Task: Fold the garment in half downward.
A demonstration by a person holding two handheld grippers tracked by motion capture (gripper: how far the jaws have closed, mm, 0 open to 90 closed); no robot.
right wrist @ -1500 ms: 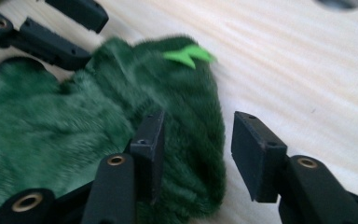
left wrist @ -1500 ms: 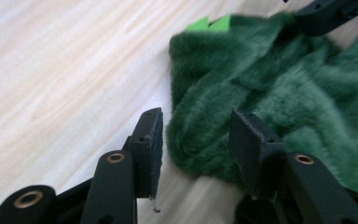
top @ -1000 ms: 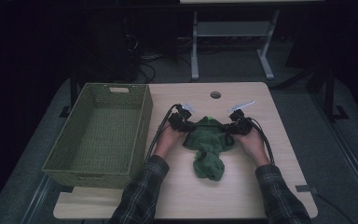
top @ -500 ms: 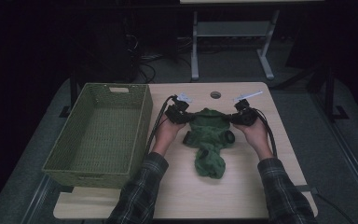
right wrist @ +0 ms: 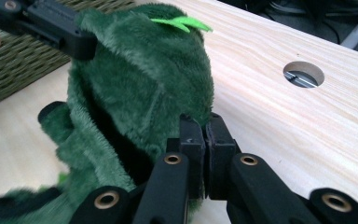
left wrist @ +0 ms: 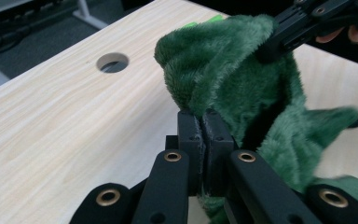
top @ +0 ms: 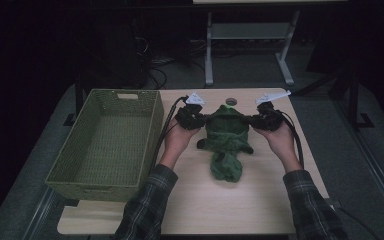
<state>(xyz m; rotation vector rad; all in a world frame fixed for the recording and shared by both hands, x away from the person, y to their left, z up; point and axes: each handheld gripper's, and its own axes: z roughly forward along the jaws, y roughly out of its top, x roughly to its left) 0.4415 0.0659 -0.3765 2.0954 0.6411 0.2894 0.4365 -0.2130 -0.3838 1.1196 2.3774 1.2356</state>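
Higher now, fuzzy green plush garment (top: pixel 227 134), both grippers' jaws pinched tight on its upper corners.

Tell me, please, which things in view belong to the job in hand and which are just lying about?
In the job: green plush garment, pinched at either side by the shut left tongs and right tongs.
Lying about: woven basket standing beside it, wooden table, metal stand behind.

Both the left gripper (top: pixel 196 118) and right gripper (top: pixel 260 119) pinch the green plush garment (top: pixel 226 137) above the table (top: pixel 260 200), beside the wicker basket (top: pixel 105 145).
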